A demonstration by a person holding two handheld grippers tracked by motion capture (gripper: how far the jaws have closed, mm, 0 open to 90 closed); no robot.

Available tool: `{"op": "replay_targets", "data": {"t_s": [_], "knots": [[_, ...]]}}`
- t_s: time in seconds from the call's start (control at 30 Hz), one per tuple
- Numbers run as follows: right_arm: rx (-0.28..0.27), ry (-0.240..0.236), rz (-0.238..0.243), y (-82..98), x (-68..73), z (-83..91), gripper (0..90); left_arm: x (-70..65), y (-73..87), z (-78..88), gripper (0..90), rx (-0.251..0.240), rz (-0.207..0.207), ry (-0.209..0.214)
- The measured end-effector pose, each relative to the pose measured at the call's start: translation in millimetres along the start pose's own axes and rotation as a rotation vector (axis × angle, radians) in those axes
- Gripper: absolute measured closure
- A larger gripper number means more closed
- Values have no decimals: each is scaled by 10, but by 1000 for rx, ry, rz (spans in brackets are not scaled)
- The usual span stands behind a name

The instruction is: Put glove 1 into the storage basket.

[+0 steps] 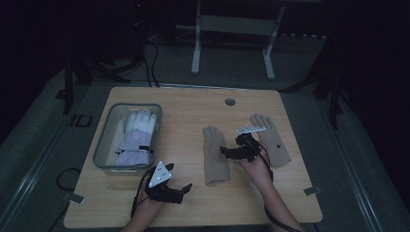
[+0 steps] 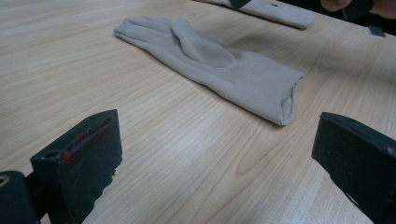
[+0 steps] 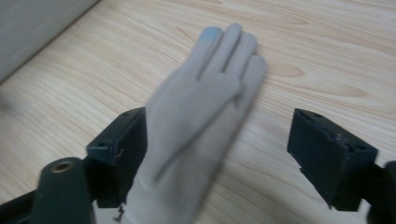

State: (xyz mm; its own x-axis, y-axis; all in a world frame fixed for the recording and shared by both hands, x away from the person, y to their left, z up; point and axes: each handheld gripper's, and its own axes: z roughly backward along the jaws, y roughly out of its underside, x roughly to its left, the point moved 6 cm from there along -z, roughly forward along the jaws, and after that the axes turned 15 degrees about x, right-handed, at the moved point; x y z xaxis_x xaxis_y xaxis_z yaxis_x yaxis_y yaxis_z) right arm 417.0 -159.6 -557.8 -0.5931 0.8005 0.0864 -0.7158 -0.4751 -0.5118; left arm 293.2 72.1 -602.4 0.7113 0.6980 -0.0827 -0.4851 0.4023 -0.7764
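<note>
A beige glove (image 1: 215, 154) lies flat in the middle of the wooden table (image 1: 183, 116), fingers pointing away from me. My right gripper (image 1: 226, 151) is at its right edge, aimed left. In the right gripper view the jaws (image 3: 222, 133) stand wide apart with this glove (image 3: 205, 98) between them, its cuff side against the left jaw and clear of the right one. A second beige glove (image 1: 271, 140) lies further right. My left gripper (image 1: 186, 187) is near the front edge, open and holding nothing (image 2: 215, 140), with the middle glove (image 2: 219, 70) ahead of it.
A clear plastic bin (image 1: 104, 140) stands at the table's left and holds a white and lavender glove (image 1: 138, 135). A round cable hole (image 1: 230, 102) sits near the far edge. A metal stand (image 1: 232, 34) is on the floor behind the table.
</note>
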Motion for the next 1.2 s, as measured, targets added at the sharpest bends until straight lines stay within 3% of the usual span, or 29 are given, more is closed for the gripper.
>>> {"op": "replay_targets", "data": {"t_s": [0.1,0.27,0.57,0.9,1.2], "knots": [[10,11,27,38,-139,83,147,-1,3,-4,19,2,-3,0],[-27,77,55,75,-426,277,314,1,2,8,19,-4,1,-4],[-30,163,36,102,-1022,531,418,4,8,1,19,1,-1,-4],[21,202,-4,178,-1554,466,418,7,9,-1,19,0,3,-2],[49,211,-34,143,-1854,346,394,6,13,-2,19,2,5,3]]}}
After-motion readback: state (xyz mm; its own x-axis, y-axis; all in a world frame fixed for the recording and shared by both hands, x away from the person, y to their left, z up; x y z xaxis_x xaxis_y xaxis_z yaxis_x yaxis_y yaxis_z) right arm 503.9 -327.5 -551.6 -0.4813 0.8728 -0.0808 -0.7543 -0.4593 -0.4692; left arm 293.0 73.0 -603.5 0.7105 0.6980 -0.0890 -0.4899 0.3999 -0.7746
